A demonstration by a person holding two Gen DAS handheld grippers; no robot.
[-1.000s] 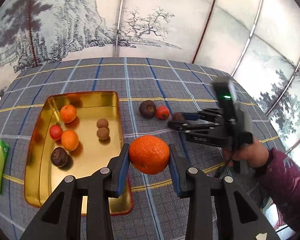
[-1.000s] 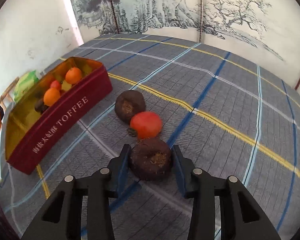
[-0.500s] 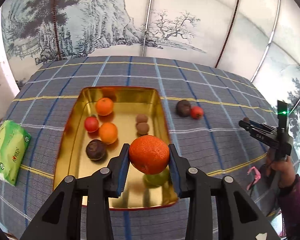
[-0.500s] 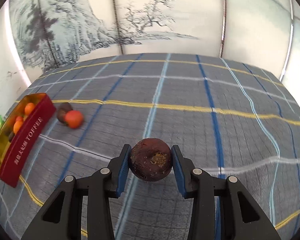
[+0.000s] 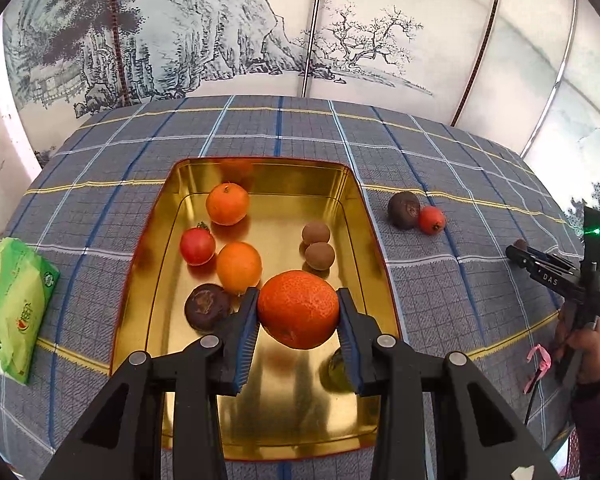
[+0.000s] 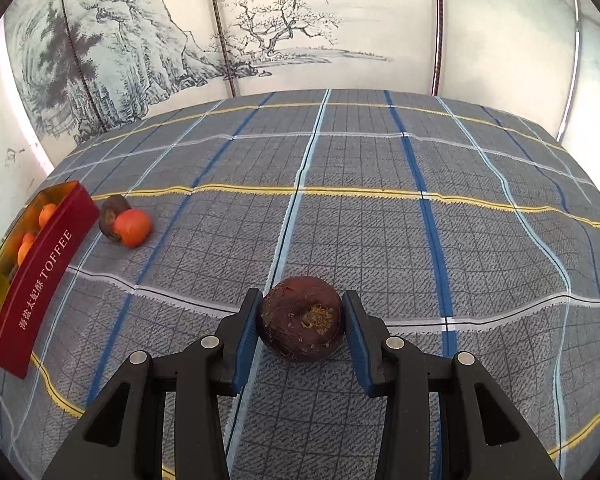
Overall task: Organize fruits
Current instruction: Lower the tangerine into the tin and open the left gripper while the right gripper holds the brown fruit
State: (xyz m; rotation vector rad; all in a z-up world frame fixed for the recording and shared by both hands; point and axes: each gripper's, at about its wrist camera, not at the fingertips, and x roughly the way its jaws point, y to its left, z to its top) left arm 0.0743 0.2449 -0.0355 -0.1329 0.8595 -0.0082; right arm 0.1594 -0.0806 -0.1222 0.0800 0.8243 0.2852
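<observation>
My left gripper (image 5: 299, 316) is shut on a large orange (image 5: 298, 309), held above the near half of the gold tin (image 5: 352, 184). Inside the tin lie two smaller oranges (image 5: 227, 204), a red tomato (image 5: 197, 245), a dark purple fruit (image 5: 208, 306), two small brown fruits (image 5: 319, 256) and a greenish fruit partly hidden by my finger. My right gripper (image 6: 302, 326) is shut on a dark purple fruit (image 6: 302, 322) above the checked cloth. On the cloth right of the tin rest another dark fruit (image 5: 404, 209) and a red fruit (image 5: 432, 219), touching.
A green tissue pack (image 5: 14, 300) lies left of the tin. The tin's red outer wall (image 6: 40, 280) reads TOFFEE in the right wrist view. A person's hand and sleeve (image 5: 592, 380) hold the right gripper at the table's right edge. A painted screen stands behind.
My left gripper carried the orange leftward from beside the tin to above it and sank a little. My right gripper lifted the dark fruit away from the other two, swinging right.
</observation>
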